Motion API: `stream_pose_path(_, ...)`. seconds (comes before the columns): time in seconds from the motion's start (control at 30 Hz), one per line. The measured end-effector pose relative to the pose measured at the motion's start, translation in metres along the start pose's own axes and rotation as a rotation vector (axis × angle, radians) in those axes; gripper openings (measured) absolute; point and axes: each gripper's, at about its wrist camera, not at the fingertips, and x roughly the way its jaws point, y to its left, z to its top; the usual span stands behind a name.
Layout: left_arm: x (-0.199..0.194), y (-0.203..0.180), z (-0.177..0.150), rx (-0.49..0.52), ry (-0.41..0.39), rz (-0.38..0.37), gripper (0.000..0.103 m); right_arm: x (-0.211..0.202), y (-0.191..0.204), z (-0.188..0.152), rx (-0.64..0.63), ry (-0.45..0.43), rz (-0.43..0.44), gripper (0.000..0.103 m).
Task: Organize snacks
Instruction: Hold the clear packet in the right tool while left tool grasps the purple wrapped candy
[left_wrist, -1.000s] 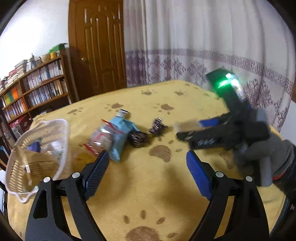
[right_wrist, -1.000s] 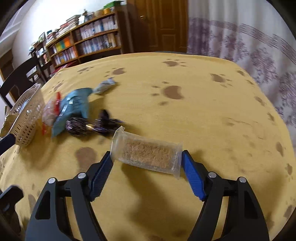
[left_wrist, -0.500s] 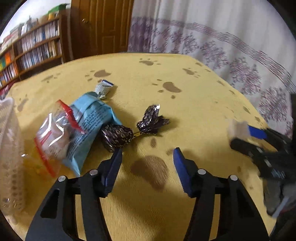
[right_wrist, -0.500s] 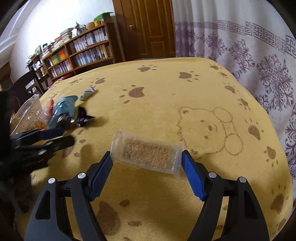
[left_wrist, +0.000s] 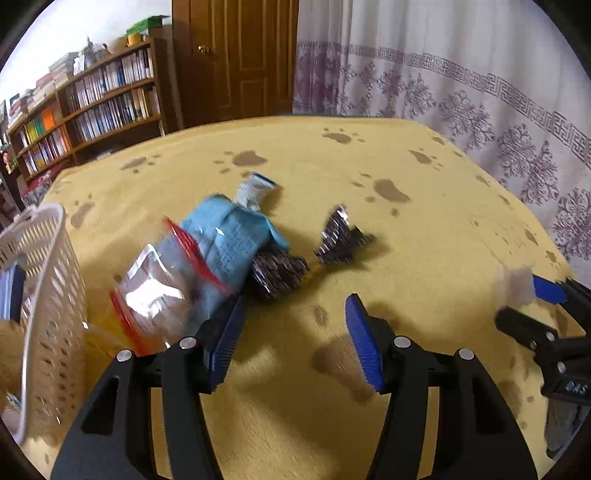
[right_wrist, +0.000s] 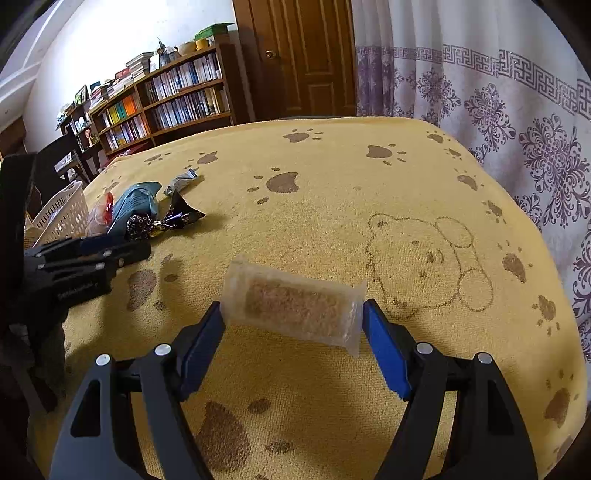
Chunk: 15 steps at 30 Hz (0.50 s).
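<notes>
While right tool (right_wrist: 291, 325) pinches clear crumbly bar (right_wrist: 295, 306), left tool (left_wrist: 291, 332) gapes wide, fuzzy cloth (left_wrist: 424, 229).

Little can be read. In the left wrist view, white digits that appear to read "045" are printed on the black body of the right hand-held gripper (left_wrist: 532, 306), at the frame's right edge; the first character is uncertain. In the right wrist view, a line of small white lettering is printed along the side of the left hand-held gripper (right_wrist: 122, 249), but it is too small and blurred to be made out. Dark print is seen on the light blue snack packet (left_wrist: 232, 240), and the spines on the bookshelf (right_wrist: 166, 103) carry markings, yet no word on either can be deciphered.
</notes>
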Motion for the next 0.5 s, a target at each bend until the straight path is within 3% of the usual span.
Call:
stream_pose_path(0.17, 0.012, -0.005, 0.013, 0.011, -0.012, -0.01, 0.059, -0.001, -0.004, 0.0, 0.02, -0.005, 0.005, 0.075)
stream_pose_path(0.27, 0.016, -0.014, 0.015, 0.015, -0.011, -0.061, 0.059, 0.0, -0.007, 0.001, 0.033, -0.005, 0.013, 0.075)
stream_pose_path(0.43, -0.002, -0.037, 0.008, 0.066, -0.037, -0.227, 0.059, 0.0, -0.011, 0.002, 0.054, -0.01, 0.016, 0.075)
stream_pose_path(0.5, -0.009, -0.043, 0.006, 0.104, -0.055, -0.234, 0.059, 0.0, -0.014, 0.003, 0.069, -0.012, 0.01, 0.075)
